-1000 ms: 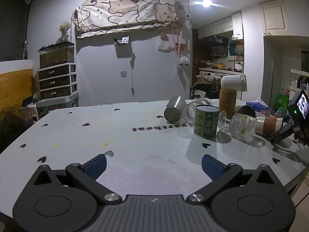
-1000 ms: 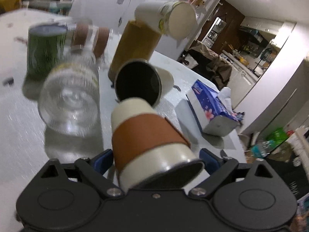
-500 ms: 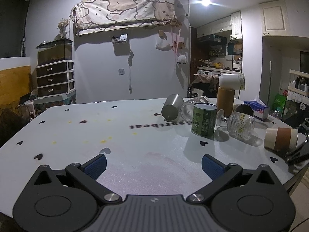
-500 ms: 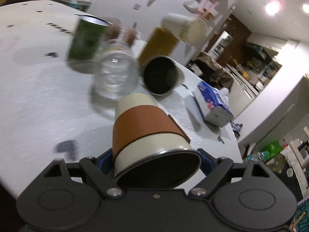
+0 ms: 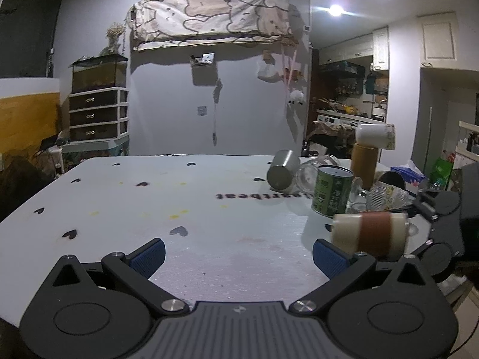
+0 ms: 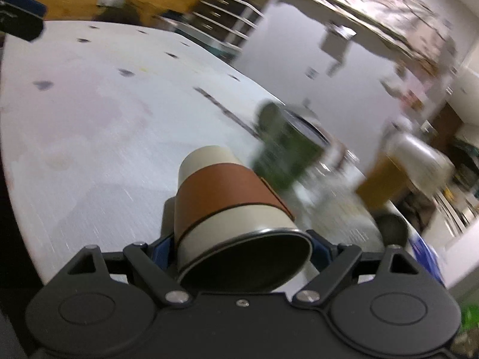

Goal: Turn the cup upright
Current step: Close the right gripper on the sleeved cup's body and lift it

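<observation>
White surface (image 5: 209, 209) with heart prints runs under both tools. Right fingers (image 6: 239, 246) are clamped on the cup (image 6: 221, 200), gripping near its dark mouth; left fingers (image 5: 238, 258) hang spread wide with nothing between them. Lifted clear of the surface, the cup lies sideways in the air, base pointing outward. A second ago it lay among the can (image 5: 330, 193) and glasses; now it has been carried away from them. Tilting it mouth-up likely remains.
</observation>
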`<state>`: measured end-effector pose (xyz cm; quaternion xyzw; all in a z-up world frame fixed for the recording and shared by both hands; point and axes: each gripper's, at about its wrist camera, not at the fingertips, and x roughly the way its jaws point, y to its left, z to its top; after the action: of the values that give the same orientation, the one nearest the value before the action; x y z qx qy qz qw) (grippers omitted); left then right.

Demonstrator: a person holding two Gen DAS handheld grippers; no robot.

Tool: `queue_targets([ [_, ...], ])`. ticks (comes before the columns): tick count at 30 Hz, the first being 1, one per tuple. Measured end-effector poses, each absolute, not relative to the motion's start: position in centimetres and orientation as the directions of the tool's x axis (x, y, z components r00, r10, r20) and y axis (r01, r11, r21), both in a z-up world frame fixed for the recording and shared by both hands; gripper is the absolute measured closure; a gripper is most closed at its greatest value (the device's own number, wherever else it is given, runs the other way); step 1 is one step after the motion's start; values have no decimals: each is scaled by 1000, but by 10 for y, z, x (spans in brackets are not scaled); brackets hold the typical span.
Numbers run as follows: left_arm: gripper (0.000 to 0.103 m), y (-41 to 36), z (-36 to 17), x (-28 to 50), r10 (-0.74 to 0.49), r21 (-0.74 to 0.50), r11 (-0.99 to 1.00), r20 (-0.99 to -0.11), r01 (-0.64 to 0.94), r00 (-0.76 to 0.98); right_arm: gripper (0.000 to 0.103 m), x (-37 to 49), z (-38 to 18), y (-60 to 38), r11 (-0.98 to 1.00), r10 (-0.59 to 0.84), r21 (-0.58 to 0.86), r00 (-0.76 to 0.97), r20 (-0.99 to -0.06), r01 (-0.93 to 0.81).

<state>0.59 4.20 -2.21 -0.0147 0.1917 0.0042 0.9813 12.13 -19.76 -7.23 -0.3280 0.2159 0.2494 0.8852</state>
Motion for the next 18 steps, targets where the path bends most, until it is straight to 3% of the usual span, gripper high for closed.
queue_targets([
  [13,0,85,-33,46,124,-7,990,-398,-139,909,15,96,-70,-96,463,511,-488,673,-535,-740],
  [18,0,97,-40,84,61,-51,994,-455,-95,888,15,81,-68,-90,417,536,-509,656,-532,-753],
])
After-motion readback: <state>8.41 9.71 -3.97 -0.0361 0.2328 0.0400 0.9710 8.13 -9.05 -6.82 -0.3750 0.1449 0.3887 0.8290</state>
